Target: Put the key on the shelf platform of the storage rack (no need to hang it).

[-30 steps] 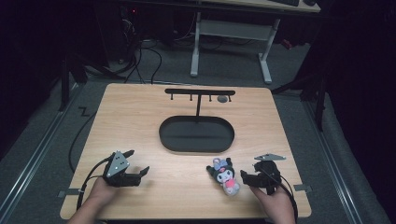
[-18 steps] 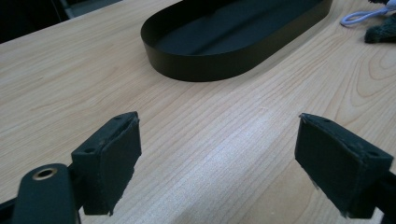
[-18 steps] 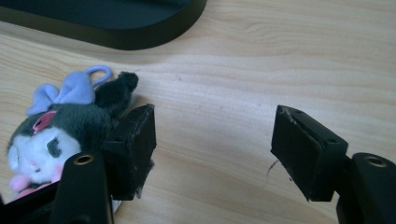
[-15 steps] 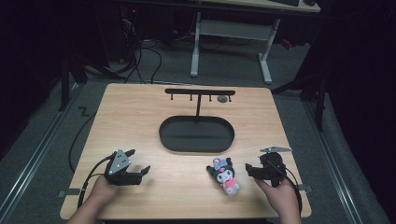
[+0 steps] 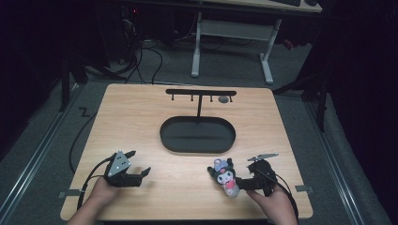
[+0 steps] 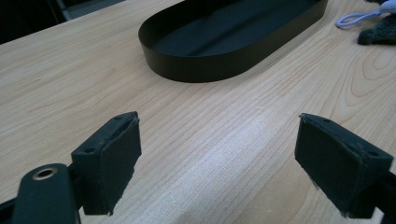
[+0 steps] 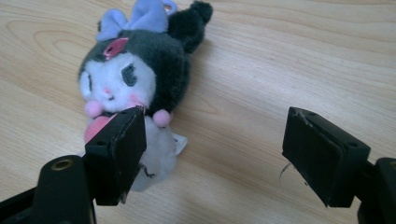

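Just beside the spread right gripper (image 7: pixel 212 154), the plush toy (image 7: pixel 135 79) lies by one jaw, ungrasped

The bench (image 5: pixel 141 122) is viewed from above (forward, downward); the oval tray (image 5: pixel 197 136) is shared with the close, low left gripper view.

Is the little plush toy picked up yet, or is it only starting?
Only starting. The plush toy lies on the table, not lifted. The right gripper is open beside it, one jaw in front of the toy's body, nothing squeezed. The left gripper is open over bare wood. The black oval tray holds nothing, and the hook rack behind it has no toy hanging. Grabbing and moving it remain.
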`<control>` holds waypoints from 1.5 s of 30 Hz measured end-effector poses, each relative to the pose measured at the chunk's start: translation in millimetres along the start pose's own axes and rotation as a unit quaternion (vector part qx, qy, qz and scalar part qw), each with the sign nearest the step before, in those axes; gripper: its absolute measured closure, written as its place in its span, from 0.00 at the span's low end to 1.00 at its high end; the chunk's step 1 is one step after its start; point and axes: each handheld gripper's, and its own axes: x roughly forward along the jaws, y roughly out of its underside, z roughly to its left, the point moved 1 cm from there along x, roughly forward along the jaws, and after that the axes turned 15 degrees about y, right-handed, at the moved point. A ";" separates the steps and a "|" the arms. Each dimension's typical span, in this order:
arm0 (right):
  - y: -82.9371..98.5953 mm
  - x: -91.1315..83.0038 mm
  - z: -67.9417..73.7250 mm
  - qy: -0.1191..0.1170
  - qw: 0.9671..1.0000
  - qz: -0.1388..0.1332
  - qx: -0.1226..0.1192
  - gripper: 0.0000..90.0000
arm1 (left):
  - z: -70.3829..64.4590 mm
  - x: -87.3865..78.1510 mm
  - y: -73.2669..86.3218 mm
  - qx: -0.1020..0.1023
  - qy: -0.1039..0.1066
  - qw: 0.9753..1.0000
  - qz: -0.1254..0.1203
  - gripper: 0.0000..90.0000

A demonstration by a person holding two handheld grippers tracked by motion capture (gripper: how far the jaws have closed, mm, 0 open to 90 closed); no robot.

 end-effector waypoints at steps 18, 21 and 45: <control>2.9 -4.4 35.7 -0.013 0.999 -0.019 -0.044 0.17 | 0.4 0.9 -0.4 -0.001 0.001 1.000 0.002 0.17; 5.4 -1.6 44.6 -0.019 0.998 -0.011 -0.055 0.16 | 0.4 0.8 -0.4 0.000 0.001 1.000 0.002 0.17; 14.6 12.6 49.5 0.003 0.997 0.002 -0.082 0.51 | 0.6 1.8 -0.9 0.001 0.001 1.000 0.006 0.17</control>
